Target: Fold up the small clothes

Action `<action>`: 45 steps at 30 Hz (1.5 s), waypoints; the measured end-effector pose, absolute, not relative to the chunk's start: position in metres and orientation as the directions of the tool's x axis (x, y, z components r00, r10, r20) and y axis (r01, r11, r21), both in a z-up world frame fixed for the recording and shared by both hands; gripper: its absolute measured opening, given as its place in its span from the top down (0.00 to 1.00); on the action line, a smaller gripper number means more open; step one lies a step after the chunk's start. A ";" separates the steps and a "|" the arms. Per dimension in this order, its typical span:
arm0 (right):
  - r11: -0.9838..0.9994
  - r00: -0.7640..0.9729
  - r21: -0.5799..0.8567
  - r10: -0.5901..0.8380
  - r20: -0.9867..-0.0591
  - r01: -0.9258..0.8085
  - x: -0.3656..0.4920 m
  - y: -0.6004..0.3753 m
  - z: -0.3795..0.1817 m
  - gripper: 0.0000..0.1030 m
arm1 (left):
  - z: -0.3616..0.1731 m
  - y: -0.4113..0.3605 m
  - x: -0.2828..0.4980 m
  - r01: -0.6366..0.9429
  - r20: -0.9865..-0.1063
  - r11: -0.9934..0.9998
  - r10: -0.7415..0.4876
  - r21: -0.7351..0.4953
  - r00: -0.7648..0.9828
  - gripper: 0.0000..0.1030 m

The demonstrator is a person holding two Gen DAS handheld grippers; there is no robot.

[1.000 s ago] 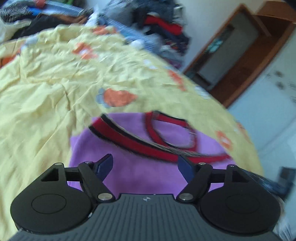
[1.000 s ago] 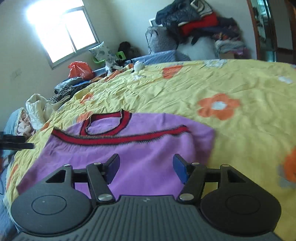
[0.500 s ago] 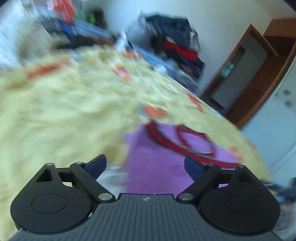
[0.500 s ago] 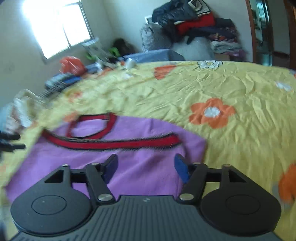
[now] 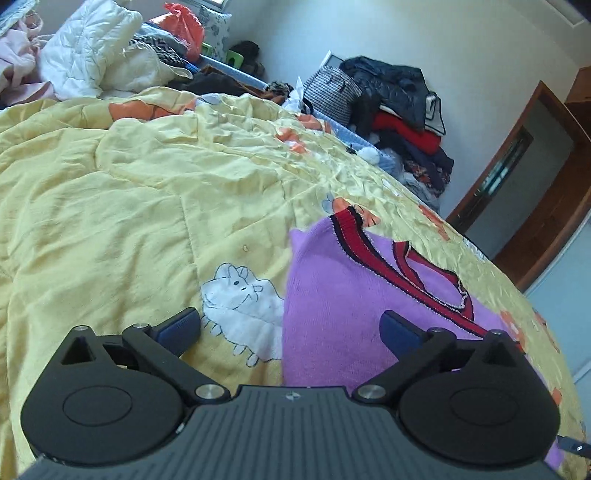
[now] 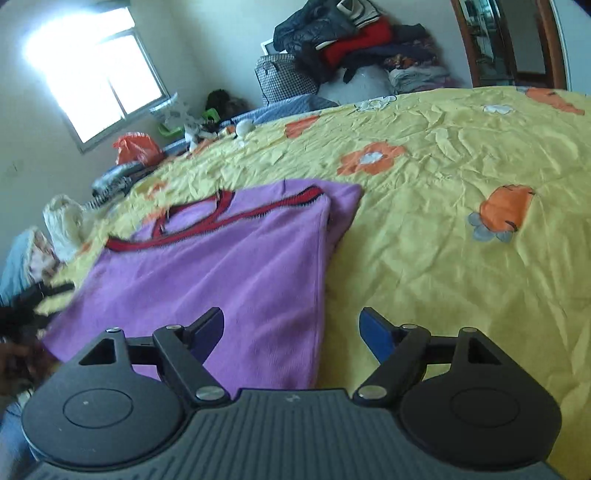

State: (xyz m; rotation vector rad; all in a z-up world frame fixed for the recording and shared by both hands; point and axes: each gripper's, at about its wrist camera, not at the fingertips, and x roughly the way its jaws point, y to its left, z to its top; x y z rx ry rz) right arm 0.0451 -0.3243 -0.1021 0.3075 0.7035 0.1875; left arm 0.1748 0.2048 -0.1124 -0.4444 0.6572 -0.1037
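A small purple sweater point(image 5: 332, 314) with red and black trim lies flat on the yellow bedspread point(image 5: 129, 221). My left gripper point(image 5: 290, 330) is open and empty, its jaws straddling the sweater's left edge near the hem. The sweater also shows in the right wrist view point(image 6: 221, 273). My right gripper point(image 6: 291, 330) is open and empty, its jaws straddling the sweater's right edge near the hem. The other gripper shows dark and blurred at the left edge point(image 6: 26, 306).
The bedspread point(image 6: 461, 240) has orange flowers and a white sheep print point(image 5: 240, 299). White quilts point(image 5: 92, 48) and an orange bag point(image 5: 184, 26) lie at the bed's far side. A pile of clothes point(image 6: 351, 40) and a checked bag point(image 6: 284, 77) stand by the wall. A wooden door point(image 5: 535, 177) is at right.
My left gripper has swung left to the sweater's left edge. My right gripper has shifted right to the sweater's right edge. Both stay open.
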 end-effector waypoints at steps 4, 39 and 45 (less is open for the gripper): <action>0.936 0.713 0.329 0.313 -0.627 -0.122 0.046 -0.311 -0.113 0.93 | -0.098 0.215 0.179 0.043 -0.605 0.926 -0.280 -0.375 0.746 0.24; 0.972 0.679 0.009 0.172 -0.714 -0.237 0.043 -0.240 -0.105 0.26 | -0.104 0.129 0.064 0.307 -0.796 0.952 -0.180 0.007 0.578 0.00; 0.968 0.698 -0.013 0.171 -0.695 -0.250 0.011 -0.252 -0.097 0.24 | -0.080 0.136 0.019 0.303 -0.763 0.953 -0.186 0.013 0.619 0.00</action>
